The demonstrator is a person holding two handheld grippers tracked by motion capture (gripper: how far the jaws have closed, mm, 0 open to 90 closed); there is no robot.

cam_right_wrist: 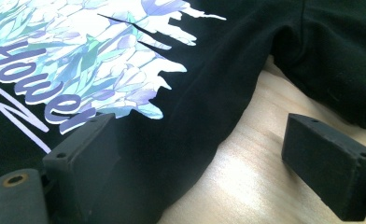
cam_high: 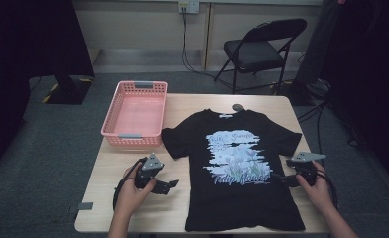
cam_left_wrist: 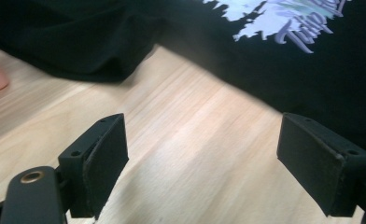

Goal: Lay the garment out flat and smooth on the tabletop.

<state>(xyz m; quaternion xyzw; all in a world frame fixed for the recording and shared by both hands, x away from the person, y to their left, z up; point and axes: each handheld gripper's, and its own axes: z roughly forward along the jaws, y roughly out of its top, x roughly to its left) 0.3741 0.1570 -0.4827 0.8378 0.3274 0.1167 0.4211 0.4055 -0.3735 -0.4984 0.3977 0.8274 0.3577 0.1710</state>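
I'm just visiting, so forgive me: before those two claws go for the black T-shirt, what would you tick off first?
1. T-shirt spread flat, print up: ok.
2. Left claw open, bare table between its jaws: ok.
3. Right claw open at the shirt's side edge: ok.
4. Pink basket empty, beside the shirt: ok.
5. Shirt inside the table edges: near hem close to the edge, cannot tell.
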